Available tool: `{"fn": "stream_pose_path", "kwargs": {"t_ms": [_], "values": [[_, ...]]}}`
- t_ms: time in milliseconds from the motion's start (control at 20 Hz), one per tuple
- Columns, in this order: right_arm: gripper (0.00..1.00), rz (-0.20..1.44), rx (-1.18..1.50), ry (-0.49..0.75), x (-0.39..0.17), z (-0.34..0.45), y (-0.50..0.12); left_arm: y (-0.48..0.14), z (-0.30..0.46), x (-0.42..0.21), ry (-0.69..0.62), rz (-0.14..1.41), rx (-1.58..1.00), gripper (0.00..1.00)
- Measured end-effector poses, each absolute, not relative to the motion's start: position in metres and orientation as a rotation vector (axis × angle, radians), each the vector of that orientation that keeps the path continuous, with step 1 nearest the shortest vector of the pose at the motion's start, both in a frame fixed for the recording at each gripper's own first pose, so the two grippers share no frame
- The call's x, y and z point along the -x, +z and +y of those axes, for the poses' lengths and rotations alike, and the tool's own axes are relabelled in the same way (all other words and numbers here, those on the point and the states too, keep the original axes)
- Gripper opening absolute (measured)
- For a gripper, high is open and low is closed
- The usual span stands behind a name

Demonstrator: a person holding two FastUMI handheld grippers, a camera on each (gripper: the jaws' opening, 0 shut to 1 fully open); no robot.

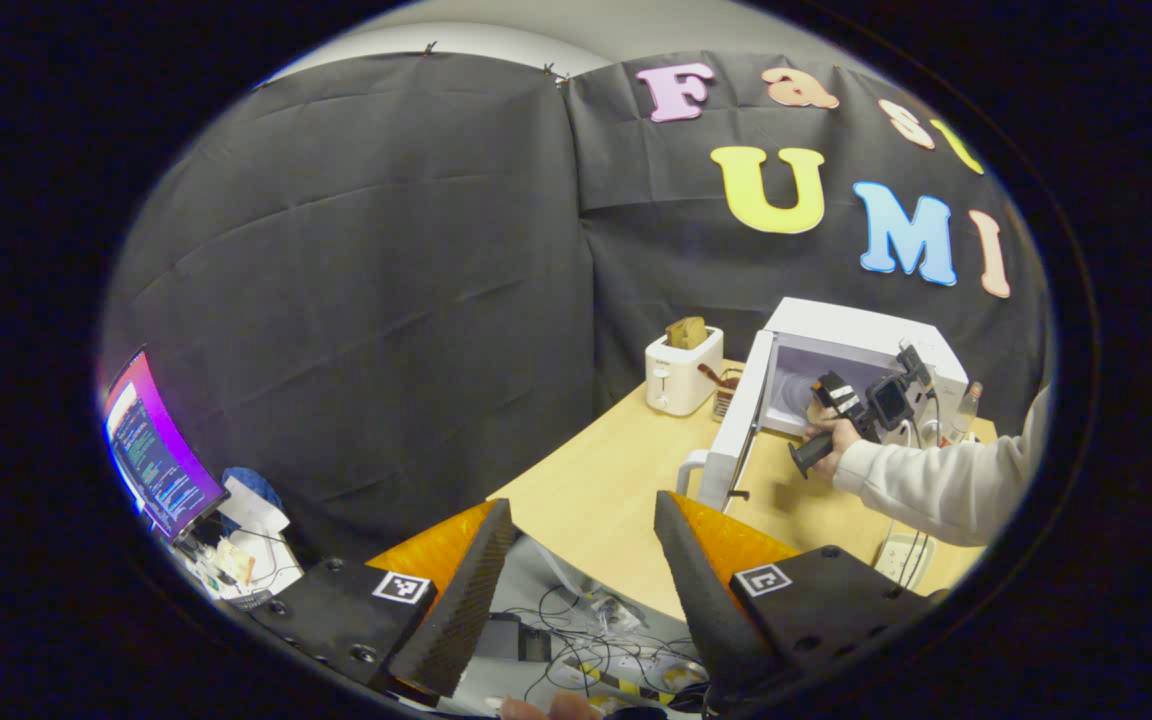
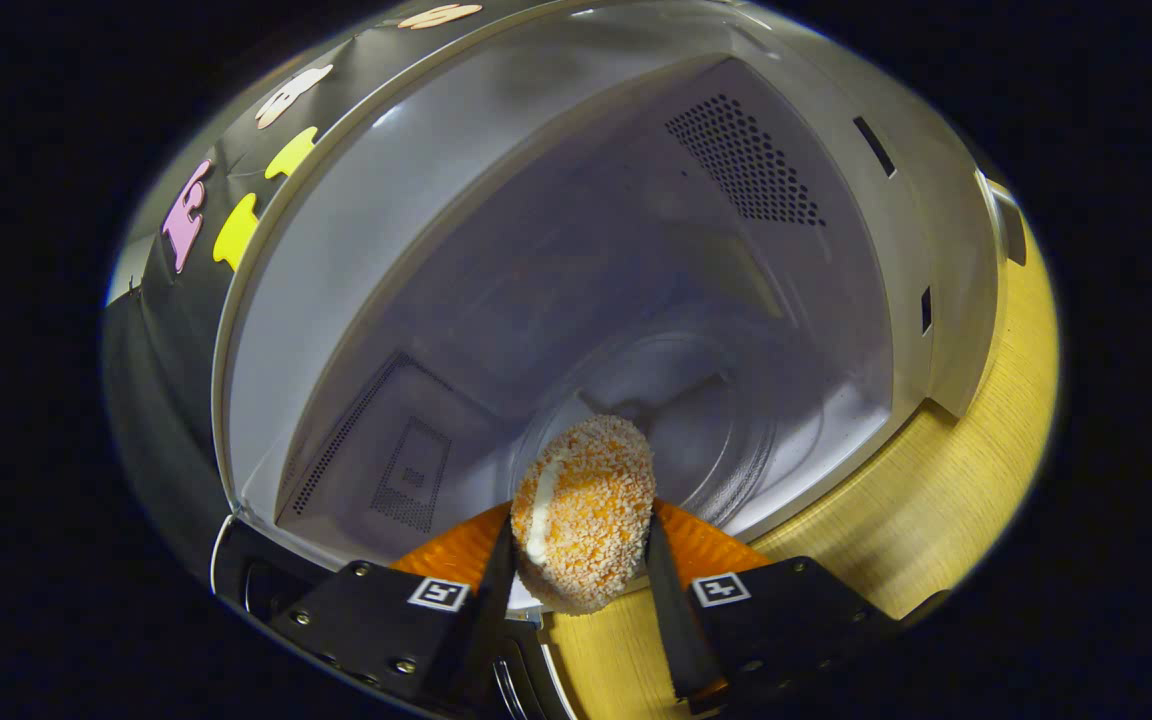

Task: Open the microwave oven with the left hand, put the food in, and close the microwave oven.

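Observation:
In the left gripper view the white microwave oven (image 1: 861,335) stands on the wooden table with its door (image 1: 736,430) swung open toward me. My left gripper (image 1: 586,520) is open and empty, well back from the table's near edge. Farther off, a hand holds the right gripper (image 1: 821,395) at the oven's mouth. In the right gripper view my right gripper (image 2: 579,535) is shut on a round crumbed piece of food (image 2: 586,510), held at the front of the microwave cavity (image 2: 556,300) above the glass turntable (image 2: 706,420).
A white toaster (image 1: 681,372) with bread in it stands left of the microwave. A lit monitor (image 1: 151,450) and clutter sit low at the left. Cables (image 1: 596,650) lie on the floor below my left gripper. A bottle (image 1: 964,408) stands right of the oven.

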State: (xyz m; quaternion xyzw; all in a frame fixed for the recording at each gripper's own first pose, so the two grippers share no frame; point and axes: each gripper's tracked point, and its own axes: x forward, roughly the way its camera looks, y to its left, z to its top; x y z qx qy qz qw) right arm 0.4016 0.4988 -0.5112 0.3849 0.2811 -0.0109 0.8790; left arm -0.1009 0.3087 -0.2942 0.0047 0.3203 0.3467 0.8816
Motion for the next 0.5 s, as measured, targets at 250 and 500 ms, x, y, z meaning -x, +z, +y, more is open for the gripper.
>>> {"fn": "stream_pose_path", "kwargs": {"t_ms": [250, 500], "values": [[0.67, 0.524, -0.811, -0.08, -0.42, 0.495, -0.515, -0.3, 0.305, 0.109, 0.722, 0.72, -0.015, 0.95], [0.72, 0.465, -0.866, -0.121, -0.436, 0.495, -0.512, -0.291, 0.303, 0.115, 0.763, 0.727, -0.018, 0.95]]}}
